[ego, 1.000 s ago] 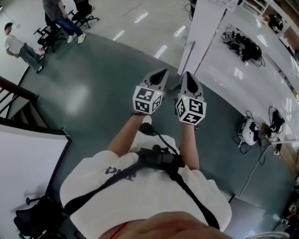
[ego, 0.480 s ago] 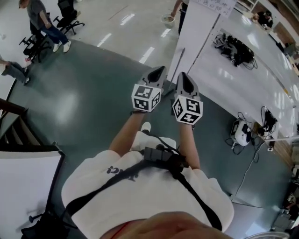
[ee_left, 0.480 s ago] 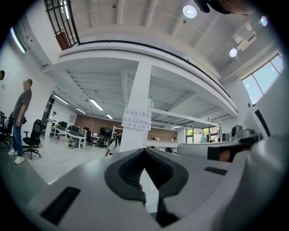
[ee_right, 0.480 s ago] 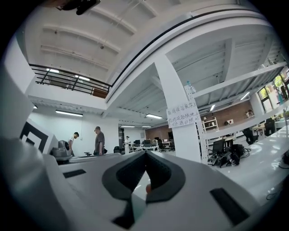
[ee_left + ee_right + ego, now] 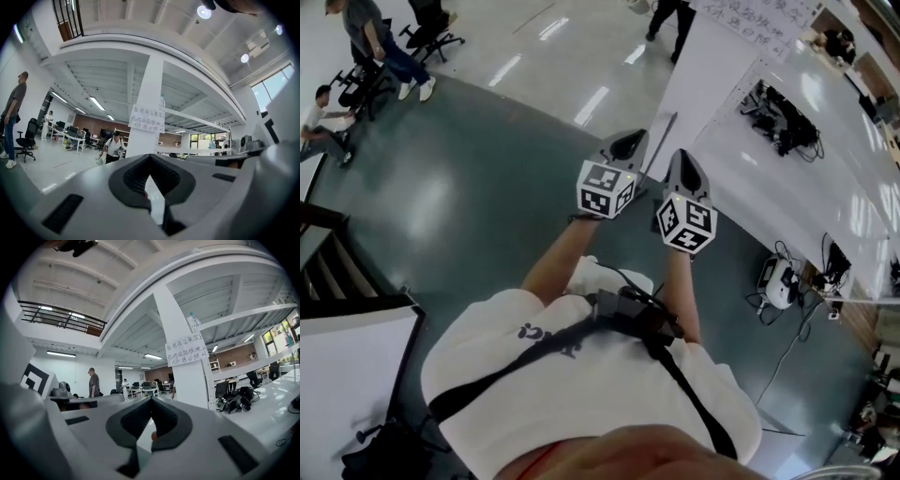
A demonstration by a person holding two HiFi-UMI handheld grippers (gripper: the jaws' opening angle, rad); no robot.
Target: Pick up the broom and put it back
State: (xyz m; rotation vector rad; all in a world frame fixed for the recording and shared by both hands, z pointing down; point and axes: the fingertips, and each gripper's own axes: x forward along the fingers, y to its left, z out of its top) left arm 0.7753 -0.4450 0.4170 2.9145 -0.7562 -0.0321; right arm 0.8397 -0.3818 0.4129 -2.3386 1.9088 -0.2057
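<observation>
In front of the person's chest, left gripper [image 5: 630, 142] and right gripper [image 5: 685, 161] are held out side by side, level, near each other but not touching. Both have their jaws closed tip to tip with nothing between them; each gripper view shows only open room past the pads. Both point at a white pillar [image 5: 712, 66] with a paper notice [image 5: 186, 354] taped on it. A thin grey pole [image 5: 664, 141] leans at the pillar's near corner, just beyond the left gripper's tip. It may be the broom's handle, but I can't tell and no brush head shows. Neither gripper touches it. Dark green floor [image 5: 469, 206] is below, a white bench with cables [image 5: 787, 103] is at right, and other people [image 5: 380, 47] are far left.
</observation>
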